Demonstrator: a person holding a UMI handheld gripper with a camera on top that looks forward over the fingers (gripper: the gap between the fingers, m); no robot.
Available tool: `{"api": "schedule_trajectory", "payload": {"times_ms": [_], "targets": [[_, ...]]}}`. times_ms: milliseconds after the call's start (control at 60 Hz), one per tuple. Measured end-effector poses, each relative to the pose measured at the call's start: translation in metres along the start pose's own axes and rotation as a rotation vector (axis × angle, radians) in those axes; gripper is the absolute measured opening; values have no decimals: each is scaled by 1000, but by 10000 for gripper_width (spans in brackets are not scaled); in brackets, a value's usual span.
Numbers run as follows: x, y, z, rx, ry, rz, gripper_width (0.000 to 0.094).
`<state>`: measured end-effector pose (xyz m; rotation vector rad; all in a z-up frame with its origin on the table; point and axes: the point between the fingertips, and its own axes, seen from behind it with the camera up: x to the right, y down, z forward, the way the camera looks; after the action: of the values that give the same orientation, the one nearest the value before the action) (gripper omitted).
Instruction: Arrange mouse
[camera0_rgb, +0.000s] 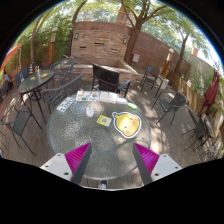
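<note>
A round glass table (75, 135) stands just ahead of me on a patio. On it, beyond my right finger, lies a yellow mat (127, 124) with a small dark thing on its middle that looks like the mouse (125, 119). My gripper (112, 160) is open and empty above the table's near side. Its pink pads (78, 157) stand wide apart. The mat lies well beyond the fingertips, with nothing between them.
A small yellow square (103, 120) and a dark item (88, 113) lie left of the mat. White papers (86, 97) lie at the table's far side. Black metal chairs (171, 104) ring the table. A second table (36, 79) stands left, with a brick wall (100, 40) behind.
</note>
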<state>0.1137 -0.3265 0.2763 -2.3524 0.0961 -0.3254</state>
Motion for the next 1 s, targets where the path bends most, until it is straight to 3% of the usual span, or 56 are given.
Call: {"api": "schedule_trajectory", "payload": {"times_ms": [267, 500, 750, 1000], "targets": [[-26, 34, 30, -52, -58, -11, 847], [-81, 60, 132, -97, -169, -79, 861], [-136, -15, 289, 35, -243, -82, 846], [-169, -83, 421, 88, -279, -48, 817]]}}
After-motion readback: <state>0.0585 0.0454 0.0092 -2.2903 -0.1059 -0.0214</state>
